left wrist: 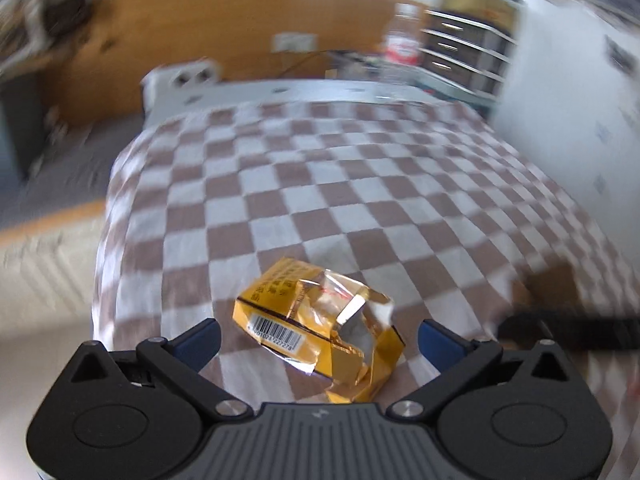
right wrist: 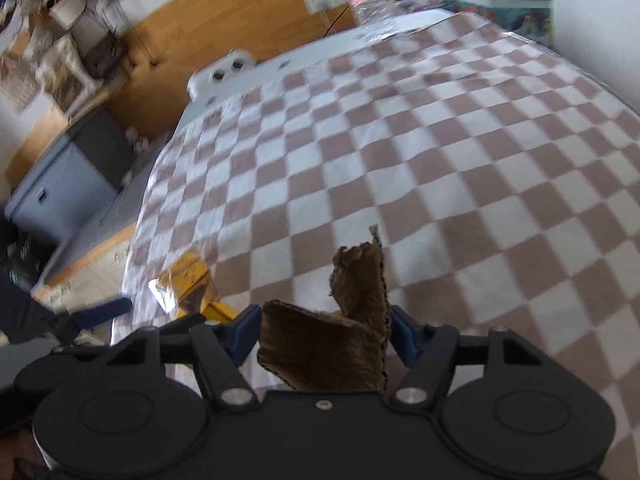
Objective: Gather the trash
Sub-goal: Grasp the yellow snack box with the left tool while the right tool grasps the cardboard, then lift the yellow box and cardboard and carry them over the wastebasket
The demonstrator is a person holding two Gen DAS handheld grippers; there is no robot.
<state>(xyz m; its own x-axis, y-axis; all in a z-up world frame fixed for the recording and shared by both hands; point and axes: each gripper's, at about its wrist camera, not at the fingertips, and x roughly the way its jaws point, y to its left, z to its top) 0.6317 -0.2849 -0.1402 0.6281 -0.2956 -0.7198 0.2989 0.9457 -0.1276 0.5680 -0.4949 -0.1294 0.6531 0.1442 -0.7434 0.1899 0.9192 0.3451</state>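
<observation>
The crushed yellow packet (left wrist: 320, 328) lies on the checked surface (left wrist: 360, 184) right between the wide-open fingers of the left tool (left wrist: 319, 338), nearer to it than to the right tool (right wrist: 320, 332), which holds a brown cardboard scrap (right wrist: 340, 340).

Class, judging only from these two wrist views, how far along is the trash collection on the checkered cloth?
Nothing looks collected yet. In hand: the right hand-held gripper has a torn cardboard scrap between its pads, seemingly gripped. The left hand-held gripper is open around the crumpled yellow packet, not yet closed. Left: grip the packet and bin both; no bin is visible.
</observation>
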